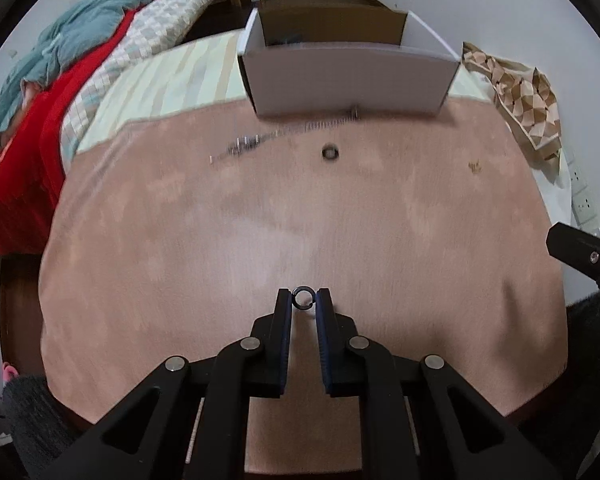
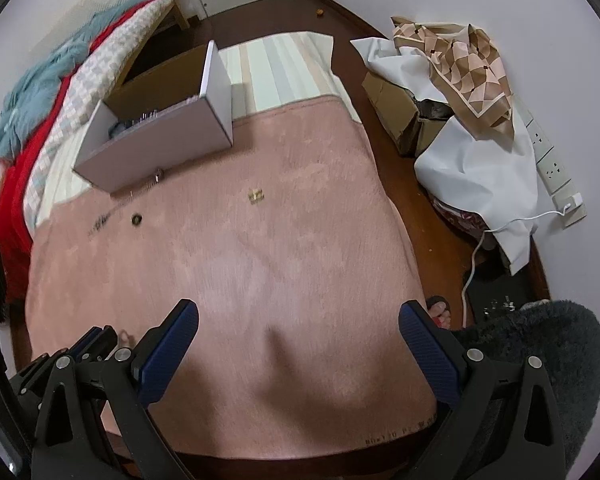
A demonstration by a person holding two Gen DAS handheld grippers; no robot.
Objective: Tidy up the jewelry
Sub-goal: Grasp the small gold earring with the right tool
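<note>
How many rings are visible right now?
2. One ring is pinched at the left gripper's tips; another ring lies on the pink mat near the box. More may be inside.

A small dark ring stood upright, pinched between the jaws low in the left wrist view. Another dark ring lay flat on the pink blanket above centre. A silvery chain stretched diagonally to its left, reaching toward the open white box. A small gold piece lay at the right, well apart.
</note>
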